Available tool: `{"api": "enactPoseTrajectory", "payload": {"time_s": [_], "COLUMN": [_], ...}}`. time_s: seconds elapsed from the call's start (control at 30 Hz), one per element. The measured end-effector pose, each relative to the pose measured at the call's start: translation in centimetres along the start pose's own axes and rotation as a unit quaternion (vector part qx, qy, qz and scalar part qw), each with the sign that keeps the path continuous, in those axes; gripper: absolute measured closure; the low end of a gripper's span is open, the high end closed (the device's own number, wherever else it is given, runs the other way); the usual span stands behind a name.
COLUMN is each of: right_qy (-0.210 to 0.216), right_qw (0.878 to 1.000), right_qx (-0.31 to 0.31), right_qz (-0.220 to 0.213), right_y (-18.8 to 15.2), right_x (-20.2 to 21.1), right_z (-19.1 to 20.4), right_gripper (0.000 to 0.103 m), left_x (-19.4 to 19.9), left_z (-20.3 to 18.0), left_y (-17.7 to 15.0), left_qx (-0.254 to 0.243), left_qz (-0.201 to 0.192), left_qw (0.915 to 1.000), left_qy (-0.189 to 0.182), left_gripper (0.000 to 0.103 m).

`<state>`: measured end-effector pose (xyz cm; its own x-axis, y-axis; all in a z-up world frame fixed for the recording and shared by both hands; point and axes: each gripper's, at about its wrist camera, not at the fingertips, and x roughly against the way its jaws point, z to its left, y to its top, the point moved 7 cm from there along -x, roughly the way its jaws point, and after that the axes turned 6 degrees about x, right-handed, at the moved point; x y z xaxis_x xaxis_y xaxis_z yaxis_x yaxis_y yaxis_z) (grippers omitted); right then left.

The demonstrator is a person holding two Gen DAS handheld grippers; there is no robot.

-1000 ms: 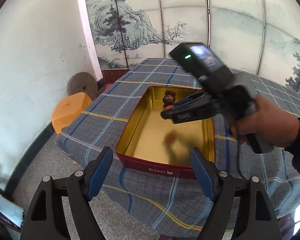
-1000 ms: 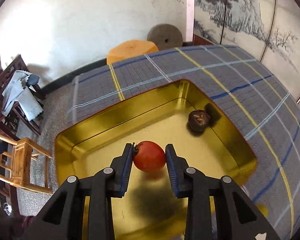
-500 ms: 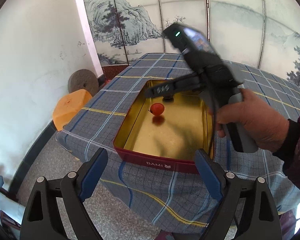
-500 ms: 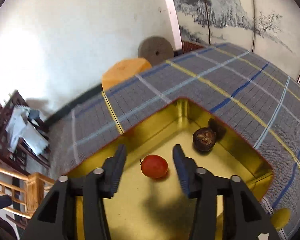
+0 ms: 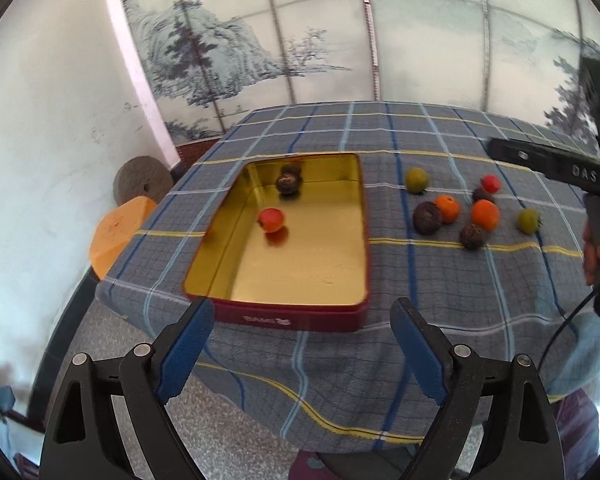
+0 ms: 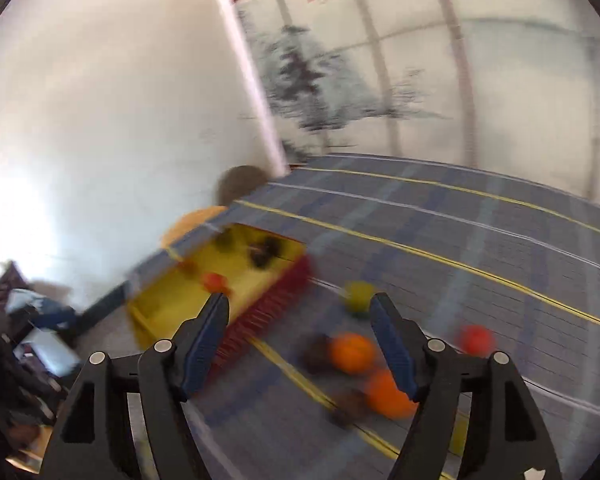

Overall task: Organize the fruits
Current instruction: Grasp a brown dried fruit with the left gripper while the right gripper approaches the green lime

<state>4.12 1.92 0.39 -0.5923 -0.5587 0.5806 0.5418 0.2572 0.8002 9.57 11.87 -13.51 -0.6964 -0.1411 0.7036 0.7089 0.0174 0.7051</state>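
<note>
Left gripper (image 5: 300, 344): blue pads spread wide, empty, hovering off near table edge. Right gripper (image 6: 300, 344): fingers wide apart, nothing held, over loose fruit; view smeared with blur.

Gold-lined rectangular tin with red walls (image 5: 300, 318): small red tomato-like fruit (image 5: 271, 220) mid-floor, dark wrinkled round fruit (image 5: 288, 183) at far end.

Right of tin, on blue plaid tablecloth (image 5: 420, 280): tight cluster of orange fruit (image 5: 447, 209), dark, green, red pieces, some touching.

Risk: pads closing in cluster may nudge neighbours, sending round fruit rolling toward table edge.
</note>
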Motion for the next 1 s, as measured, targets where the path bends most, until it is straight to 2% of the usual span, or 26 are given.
{"api": "enactPoseTrajectory", "payload": {"time_s": [0.07,0.13,0.27,0.3,0.4,0.53,0.6,0.67,0.83,1.0], "right_qy": [-0.074,-0.153,-0.237,-0.245,-0.238,-0.212,-0.198,-0.186,-0.171,-0.159], "right_qw": [0.997,0.987,0.968,0.965,0.964,0.966,0.968,0.969,0.971,0.972], "right_qx": [0.0,0.001,-0.034,-0.041,-0.076,-0.111,-0.121,-0.129,-0.143,-0.148], "right_qz": [0.014,0.043,0.08,0.087,0.094,0.102,0.099,0.094,0.09,0.089], "right_y": [-2.4,-4.7,-8.0,-8.6,-10.4,-12.4,-12.8,-13.0,-13.2,-13.2], "right_x": [2.1,3.8,6.1,6.3,6.6,5.9,6.0,6.0,6.5,6.6], "right_z": [-3.6,-7.5,-13.6,-14.4,-16.7,-17.4,-17.6,-17.7,-18.0,-18.0], "right_gripper": [0.032,0.032,0.032,0.032,0.029,0.024,0.023,0.019,0.018,0.018], "left_x": [0.2,0.3,0.0,-0.4,-1.4,-3.8,-4.7,-5.9,-10.0,-12.8], "left_z": [-1.4,-3.0,-5.8,-6.8,-8.5,-11.0,-12.2,-13.7,-17.3,-18.7], "left_y": [0.0,0.0,0.0,0.2,0.5,1.1,1.3,1.4,1.5,2.4], "left_qx": [-0.019,-0.037,-0.061,-0.066,-0.073,-0.067,-0.069,-0.071,-0.071,-0.065], "left_qz": [-0.004,-0.003,0.007,0.013,0.023,0.06,0.072,0.083,0.11,0.104], "left_qw": [0.9998,0.999,0.996,0.9939,0.99,0.982,0.9788,0.9744,0.9698,0.9736], "left_qy": [-0.01,-0.023,-0.065,-0.087,-0.118,-0.166,-0.179,-0.197,-0.206,-0.193], "left_gripper": [0.013,0.013,0.013,0.013,0.013,0.015,0.018,0.031,0.047,0.047]}}
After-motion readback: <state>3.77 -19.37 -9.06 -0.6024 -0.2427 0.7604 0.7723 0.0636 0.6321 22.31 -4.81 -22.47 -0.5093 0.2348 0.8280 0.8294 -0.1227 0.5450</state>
